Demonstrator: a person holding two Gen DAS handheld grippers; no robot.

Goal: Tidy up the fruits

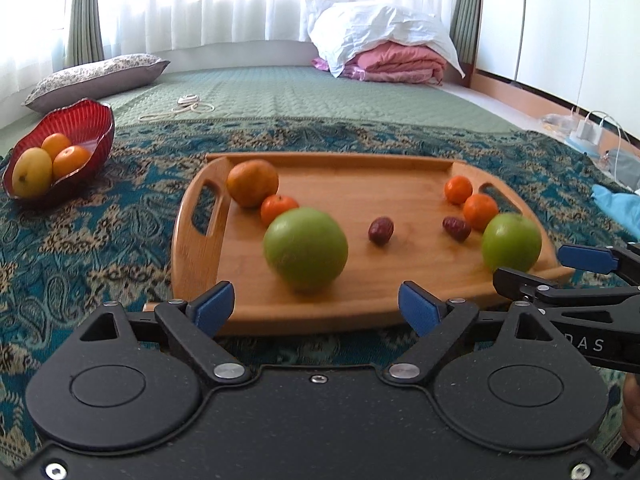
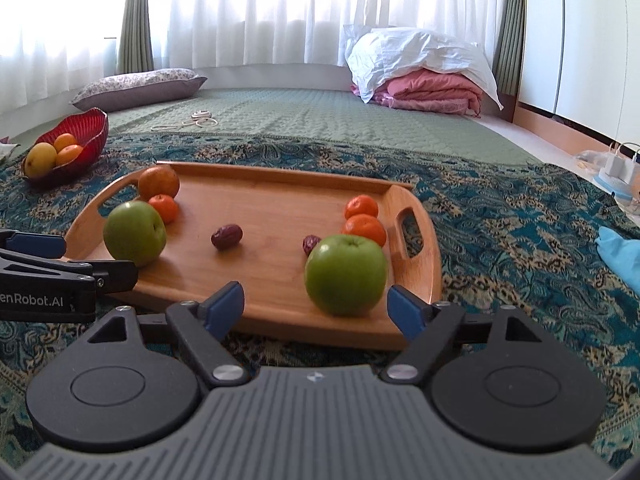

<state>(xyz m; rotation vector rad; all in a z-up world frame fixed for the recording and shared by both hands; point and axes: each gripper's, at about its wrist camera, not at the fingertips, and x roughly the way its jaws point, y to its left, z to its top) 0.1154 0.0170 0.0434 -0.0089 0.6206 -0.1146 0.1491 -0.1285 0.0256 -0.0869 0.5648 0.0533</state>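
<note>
Your left gripper (image 1: 316, 306) hangs with its jaws wide apart and empty, just short of the near edge of the wooden tray (image 1: 360, 304), facing the left green apple (image 1: 305, 249). Your right gripper (image 2: 316, 306) is likewise spread and empty before the right green apple (image 2: 346, 275). Tangerines and two dates share the tray; the red bowl (image 1: 86, 124) sits far left on the bed.

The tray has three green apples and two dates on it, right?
Not quite. The tray has two green apples, not three: one on the left and one on the right. The two dates are right. The right wrist view shows it.
</note>
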